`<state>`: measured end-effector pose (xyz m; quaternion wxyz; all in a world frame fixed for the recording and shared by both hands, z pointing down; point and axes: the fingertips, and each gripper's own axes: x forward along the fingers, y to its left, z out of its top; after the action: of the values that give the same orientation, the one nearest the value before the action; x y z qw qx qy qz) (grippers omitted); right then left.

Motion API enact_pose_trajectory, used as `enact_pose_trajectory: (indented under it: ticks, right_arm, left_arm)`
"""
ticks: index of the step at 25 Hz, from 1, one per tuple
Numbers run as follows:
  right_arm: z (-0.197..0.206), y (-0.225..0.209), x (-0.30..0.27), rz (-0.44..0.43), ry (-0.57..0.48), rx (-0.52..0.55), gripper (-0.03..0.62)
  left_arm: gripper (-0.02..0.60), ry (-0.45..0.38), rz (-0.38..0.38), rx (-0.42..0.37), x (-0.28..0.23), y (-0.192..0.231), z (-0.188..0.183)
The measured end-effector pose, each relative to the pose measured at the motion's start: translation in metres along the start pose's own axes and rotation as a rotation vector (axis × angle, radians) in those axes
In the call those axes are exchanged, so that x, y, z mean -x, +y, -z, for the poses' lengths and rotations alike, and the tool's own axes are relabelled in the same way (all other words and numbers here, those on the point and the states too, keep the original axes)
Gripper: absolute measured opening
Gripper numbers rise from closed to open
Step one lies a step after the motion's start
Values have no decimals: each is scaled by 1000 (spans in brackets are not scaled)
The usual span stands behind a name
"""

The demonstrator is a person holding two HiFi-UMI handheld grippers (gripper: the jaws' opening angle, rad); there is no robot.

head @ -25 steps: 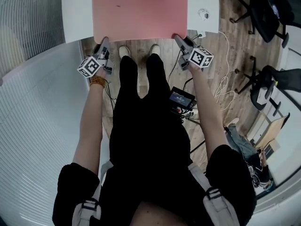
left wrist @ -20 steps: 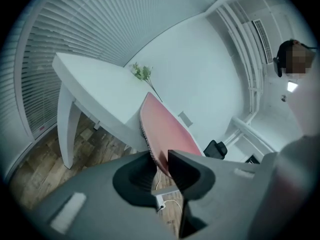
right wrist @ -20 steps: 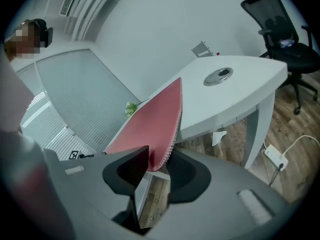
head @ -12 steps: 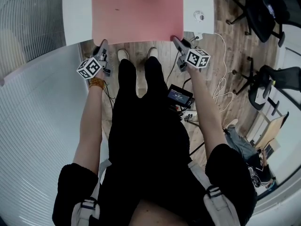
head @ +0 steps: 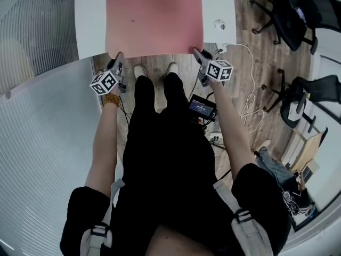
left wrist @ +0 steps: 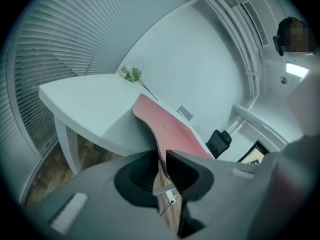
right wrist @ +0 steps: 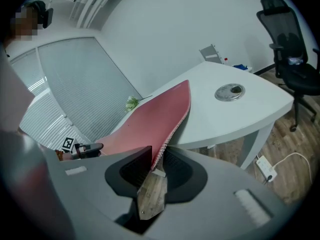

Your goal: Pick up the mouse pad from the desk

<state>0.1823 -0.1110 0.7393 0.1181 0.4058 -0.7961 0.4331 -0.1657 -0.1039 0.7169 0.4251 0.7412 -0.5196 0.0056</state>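
A pink mouse pad [head: 154, 17] lies on the white desk [head: 88, 25], its near edge at the desk's front. My left gripper [head: 118, 57] is shut on the pad's near left corner. In the left gripper view the pad [left wrist: 170, 126] curves up off the desk [left wrist: 85, 104] into the left gripper [left wrist: 161, 161]. My right gripper [head: 196, 51] is at the near right corner. Its jaws have just been closing, and in the right gripper view the pad [right wrist: 150, 121] has its corner pinched in the right gripper [right wrist: 156, 159].
A round cable grommet [head: 219, 24] sits in the desk right of the pad. Black office chairs [head: 290, 15] stand on the wood floor at right. A power strip [head: 224, 48] and white cable lie under the desk's corner. A flower sprig [left wrist: 131, 74] lies at the desk's far end. Blinds fill the left.
The right gripper's jaws have narrowed onto the pad's near right corner. The left gripper has lifted its corner slightly. The head view now takes in more of the desk.
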Motion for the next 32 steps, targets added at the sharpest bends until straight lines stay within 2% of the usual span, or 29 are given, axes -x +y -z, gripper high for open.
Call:
enact_pose_trajectory:
  ticks: [8, 13, 22, 32]
  right_arm:
    - [-1, 2, -5, 20, 49, 61, 91]
    - [1, 19, 4, 0, 111, 140, 87]
    - [-6, 8, -9, -16, 139, 188, 83]
    - [-20, 25, -10, -44, 145, 268, 82]
  left_arm:
    - [49, 2, -7, 0, -5, -2, -1]
    - [48, -4, -12, -7, 15, -13, -5]
    - [48, 46, 13, -89, -10, -17, -11]
    - [48, 83, 48, -186, -15, -32, -23]
